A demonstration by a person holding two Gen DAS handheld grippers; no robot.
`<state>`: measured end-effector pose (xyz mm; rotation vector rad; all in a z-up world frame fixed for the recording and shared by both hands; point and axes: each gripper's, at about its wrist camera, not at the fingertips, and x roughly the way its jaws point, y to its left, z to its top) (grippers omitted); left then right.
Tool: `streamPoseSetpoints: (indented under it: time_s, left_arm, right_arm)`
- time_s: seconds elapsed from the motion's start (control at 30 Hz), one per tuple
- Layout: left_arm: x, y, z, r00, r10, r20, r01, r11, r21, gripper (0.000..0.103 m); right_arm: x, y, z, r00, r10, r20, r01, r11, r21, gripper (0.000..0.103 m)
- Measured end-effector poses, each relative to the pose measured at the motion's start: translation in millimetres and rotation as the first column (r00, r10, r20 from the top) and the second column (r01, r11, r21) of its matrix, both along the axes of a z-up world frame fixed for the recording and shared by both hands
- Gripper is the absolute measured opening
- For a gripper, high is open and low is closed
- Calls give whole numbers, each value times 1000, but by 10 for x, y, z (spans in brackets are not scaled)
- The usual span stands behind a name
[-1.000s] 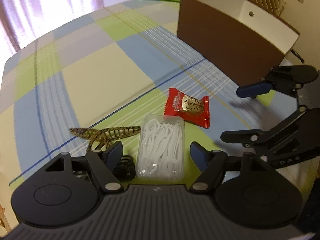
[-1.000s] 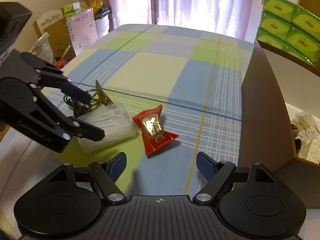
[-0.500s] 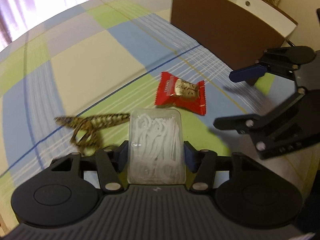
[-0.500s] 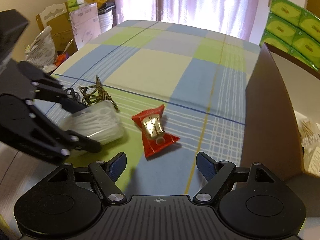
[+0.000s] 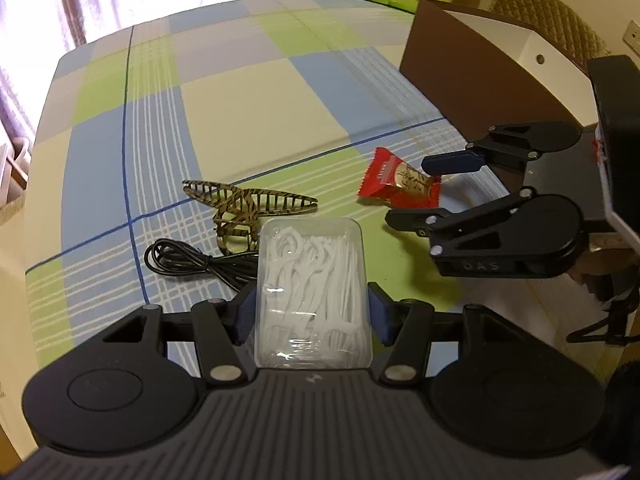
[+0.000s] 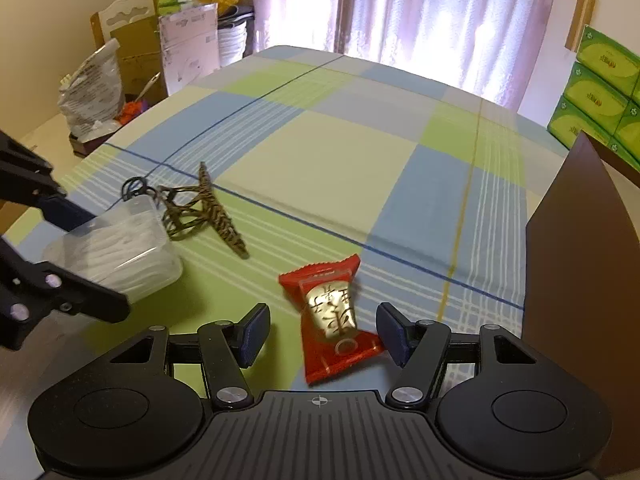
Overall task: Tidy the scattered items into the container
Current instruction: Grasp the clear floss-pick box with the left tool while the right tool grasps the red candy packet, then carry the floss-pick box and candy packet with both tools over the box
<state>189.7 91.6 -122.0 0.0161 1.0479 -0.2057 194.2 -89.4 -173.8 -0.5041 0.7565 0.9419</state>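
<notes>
Left wrist view: the left hand-held gripper (image 5: 312, 314) is clamped on the clear floss-pick box (image 5: 312, 292), lifted above the checked worktop (image 5: 240, 92). Right hand-held gripper (image 6: 322, 330) spread wide, its fingers either side of the red candy packet (image 6: 332, 320). Hair claw (image 5: 248, 204) and black cable (image 5: 192, 260) lie nearby; brown container (image 5: 480, 80) beyond.

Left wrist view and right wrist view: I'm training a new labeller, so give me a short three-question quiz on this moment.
1. True or false: the left claw is shut on the floss pick box.
2. What lies between the open right claw's fingers? A) hair clip B) red candy packet C) black cable
3. Name the coiled item beside the hair clip.

Key: 1 true. 2 B, the red candy packet. 3 the black cable.
</notes>
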Motion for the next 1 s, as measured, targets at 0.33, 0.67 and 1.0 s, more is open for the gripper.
streamPoseSetpoints:
  time_s: [0.33,0.67,1.0]
  left_arm:
    - [39,-72,25,1000,7,9,-7,1000,7,51]
    - [-27,-329,115,999,-36,30,36,999,4,51]
    - [-117,-744,355,994,-70,81,70,998,-3,51]
  right_arm:
    - [37,-212,11,994,-28,-110,25,999,-22,29]
    - [-106,-720,283,963,-73,-260,84,996,28,28]
    - [-144,-1248,562,947,-114,-300,138,988,62,28]
